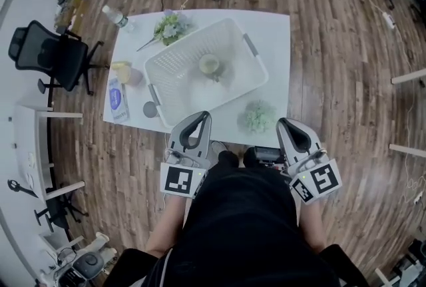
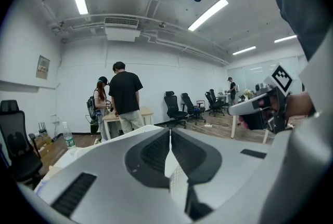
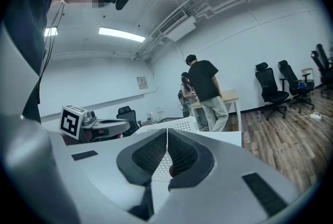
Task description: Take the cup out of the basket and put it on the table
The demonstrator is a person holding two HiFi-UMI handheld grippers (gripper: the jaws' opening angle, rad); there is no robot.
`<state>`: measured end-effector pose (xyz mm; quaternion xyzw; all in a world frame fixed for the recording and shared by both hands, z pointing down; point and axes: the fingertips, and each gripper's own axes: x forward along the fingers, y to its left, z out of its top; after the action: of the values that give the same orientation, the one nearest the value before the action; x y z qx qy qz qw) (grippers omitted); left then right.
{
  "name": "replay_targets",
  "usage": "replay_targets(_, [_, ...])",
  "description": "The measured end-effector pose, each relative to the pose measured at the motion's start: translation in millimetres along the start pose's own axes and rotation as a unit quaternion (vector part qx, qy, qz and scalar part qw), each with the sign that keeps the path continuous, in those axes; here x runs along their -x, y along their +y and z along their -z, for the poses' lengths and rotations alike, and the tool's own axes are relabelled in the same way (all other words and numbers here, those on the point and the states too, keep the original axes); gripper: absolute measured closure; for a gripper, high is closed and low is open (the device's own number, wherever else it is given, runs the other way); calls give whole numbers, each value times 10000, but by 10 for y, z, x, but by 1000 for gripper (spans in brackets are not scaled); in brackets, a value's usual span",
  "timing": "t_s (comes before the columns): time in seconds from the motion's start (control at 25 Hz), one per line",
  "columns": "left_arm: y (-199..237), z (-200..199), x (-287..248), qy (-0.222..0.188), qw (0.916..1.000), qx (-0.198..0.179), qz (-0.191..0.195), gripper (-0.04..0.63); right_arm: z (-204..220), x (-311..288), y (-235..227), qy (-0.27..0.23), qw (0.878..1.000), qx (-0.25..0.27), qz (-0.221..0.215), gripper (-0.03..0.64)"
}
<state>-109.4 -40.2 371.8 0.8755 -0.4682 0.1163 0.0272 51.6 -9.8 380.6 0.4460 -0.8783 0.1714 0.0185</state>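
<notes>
From the head view, the cup (image 1: 209,64) sits inside the white basket (image 1: 190,40) on the table (image 1: 266,39), well apart from my left claw (image 1: 200,120) and right claw (image 1: 285,124), both held at the table's near edge. In the left gripper view my jaws meet on nothing. The right gripper view shows the same, pressed together and empty.
</notes>
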Motion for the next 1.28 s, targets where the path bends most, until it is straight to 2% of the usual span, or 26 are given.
replay_targets(0.08, [92, -26, -122, 168, 9993, -339, 14, 575, 25, 35, -54, -19, 10000, -75, 55, 591])
replay_targets(0.2, [253, -12, -415, 568, 9946, -860, 121, 450, 64, 113, -166, -40, 9997, -184, 160, 591])
replay_targets(0.32, [383, 81, -795, 1096, 9848, -1315, 310, 360, 107, 233, -317, -87, 9991, -286, 305, 591])
replay_targets(0.48, [521, 386, -1344, 1924, 9685, -1491, 531, 264, 159, 413, -568, -115, 9977, -410, 527, 591])
replay_targets(0.6, [682, 670, -1689, 2563, 9511, -1615, 595, 241, 207, 527, -740, -86, 9964, -506, 678, 591])
replay_targets(0.68, [813, 899, -1855, 3033, 9332, -1846, 561, 232, 247, 597, -848, -36, 9955, -542, 773, 591])
replay_targets(0.76, [943, 1189, -1972, 3521, 9115, -2059, 526, 216, 294, 658, -939, 13, 9946, -584, 858, 591])
replay_targets(0.84, [1010, 1489, -2046, 3919, 8979, -1916, 591, 196, 324, 698, -992, 45, 9940, -624, 896, 591])
replay_targets(0.92, [1044, 1738, -2095, 4210, 8907, -1595, 631, 189, 335, 718, -1014, 84, 9940, -624, 894, 591])
replay_targets(1.0, [1112, 1928, -2147, 4419, 8835, -1455, 552, 176, 342, 740, -1028, 127, 9940, -617, 898, 591])
replay_targets(1.16, [1220, 2220, -2220, 4645, 8767, -1208, 312, 170, 380, 810, -1043, 221, 9934, -615, 938, 591])
replay_targets(1.28, [1249, 2310, -2244, 4653, 8778, -1120, 187, 172, 407, 834, -1054, 277, 9930, -610, 972, 591])
